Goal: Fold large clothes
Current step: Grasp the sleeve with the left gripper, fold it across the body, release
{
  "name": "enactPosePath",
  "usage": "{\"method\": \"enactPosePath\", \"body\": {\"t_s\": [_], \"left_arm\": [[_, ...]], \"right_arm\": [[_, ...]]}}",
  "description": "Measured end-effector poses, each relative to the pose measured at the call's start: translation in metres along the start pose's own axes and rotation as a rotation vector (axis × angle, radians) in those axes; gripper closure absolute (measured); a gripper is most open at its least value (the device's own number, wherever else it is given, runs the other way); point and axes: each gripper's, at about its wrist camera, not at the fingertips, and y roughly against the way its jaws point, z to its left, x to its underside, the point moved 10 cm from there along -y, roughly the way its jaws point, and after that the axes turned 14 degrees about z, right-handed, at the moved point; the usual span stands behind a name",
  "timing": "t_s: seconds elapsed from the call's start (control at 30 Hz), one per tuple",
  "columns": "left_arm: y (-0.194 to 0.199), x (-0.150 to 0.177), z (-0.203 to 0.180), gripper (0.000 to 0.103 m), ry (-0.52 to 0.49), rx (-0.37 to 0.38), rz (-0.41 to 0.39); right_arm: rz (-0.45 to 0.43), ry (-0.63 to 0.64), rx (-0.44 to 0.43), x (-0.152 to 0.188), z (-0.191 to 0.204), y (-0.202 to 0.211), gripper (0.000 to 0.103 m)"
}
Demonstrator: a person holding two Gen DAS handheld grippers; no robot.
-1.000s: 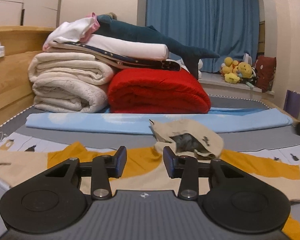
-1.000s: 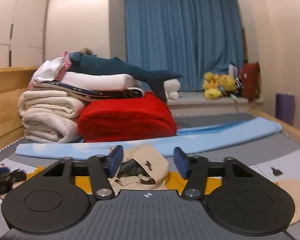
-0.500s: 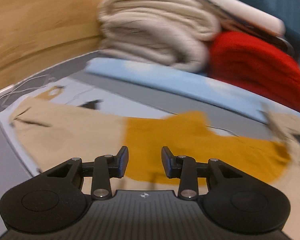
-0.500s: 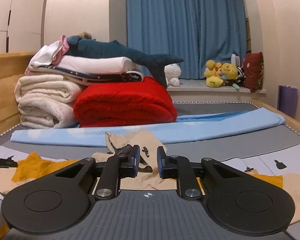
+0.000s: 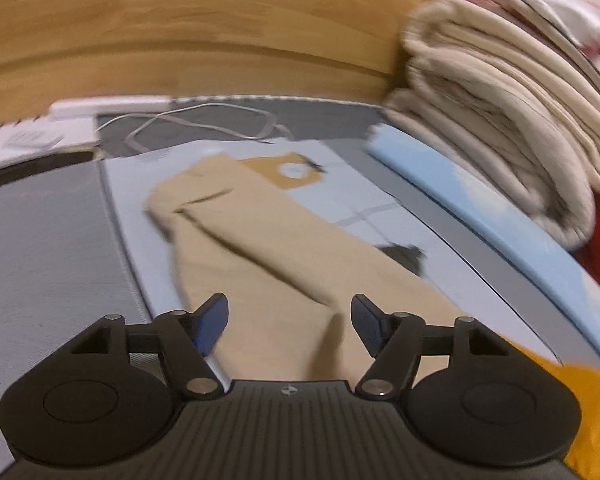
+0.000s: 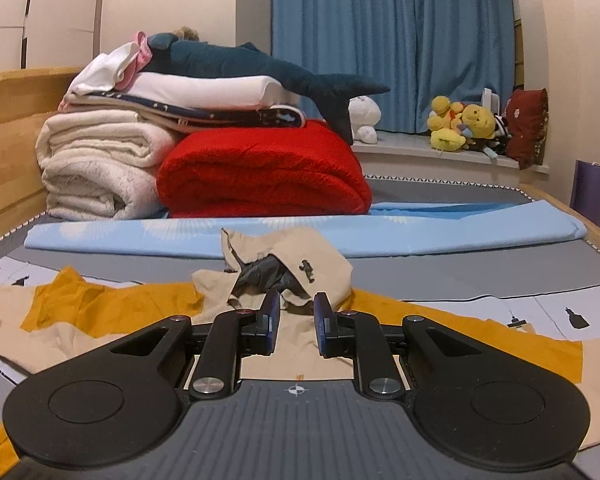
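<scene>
A beige and mustard hoodie lies spread on the bed. In the left wrist view its beige sleeve [image 5: 260, 248] runs away from me, with a mustard cuff [image 5: 288, 170] at the far end. My left gripper [image 5: 288, 320] is open wide, just above the sleeve, holding nothing. In the right wrist view the hoodie's body [image 6: 148, 304] lies flat and its hood [image 6: 288, 264] is bunched up, dark lining showing. My right gripper [image 6: 296, 318] is narrowed to a small gap just in front of the hood; no cloth shows between its fingers.
Folded cream blankets [image 6: 96, 168], a red blanket [image 6: 264, 172] and a plush shark [image 6: 252, 64] are stacked at the back. A light blue sheet [image 6: 340, 232] lies behind the hoodie. A wooden bed frame [image 5: 180, 40] and a white cable [image 5: 204, 124] are at the left.
My left gripper swung left along the sleeve toward the cuff and opened wider. My right gripper narrowed and stayed close to the hood.
</scene>
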Motion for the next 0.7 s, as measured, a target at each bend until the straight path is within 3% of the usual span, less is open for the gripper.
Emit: {"method": "enactPosePath", "body": {"t_s": [0.13, 0.27, 0.33, 0.37, 0.4, 0.6, 0.7], "left_arm": [[-0.004, -0.004, 0.035, 0.030, 0.102, -0.037, 0.002], [-0.012, -0.006, 0.042, 0.032, 0.095, -0.044, 0.009], [-0.014, -0.006, 0.040, 0.049, 0.069, -0.047, 0.004], [-0.016, -0.006, 0.038, 0.081, 0.054, -0.041, 0.012], [-0.017, -0.005, 0.037, 0.096, 0.040, -0.032, 0.026], [0.012, -0.011, 0.021, 0.103, -0.051, -0.066, -0.033], [0.050, -0.015, -0.012, 0.103, -0.159, -0.061, -0.105]], "right_arm": [[0.027, 0.008, 0.012, 0.004, 0.004, -0.010, 0.084], [0.055, 0.006, 0.014, 0.010, 0.008, -0.019, 0.084], [0.061, 0.013, 0.016, 0.012, 0.011, -0.020, 0.084], [0.062, 0.016, 0.016, 0.013, 0.011, -0.020, 0.084], [0.064, 0.019, 0.016, 0.013, 0.012, -0.020, 0.084], [0.064, 0.015, 0.026, 0.012, 0.009, -0.020, 0.084], [0.061, -0.003, 0.026, 0.009, 0.007, -0.018, 0.084]]}}
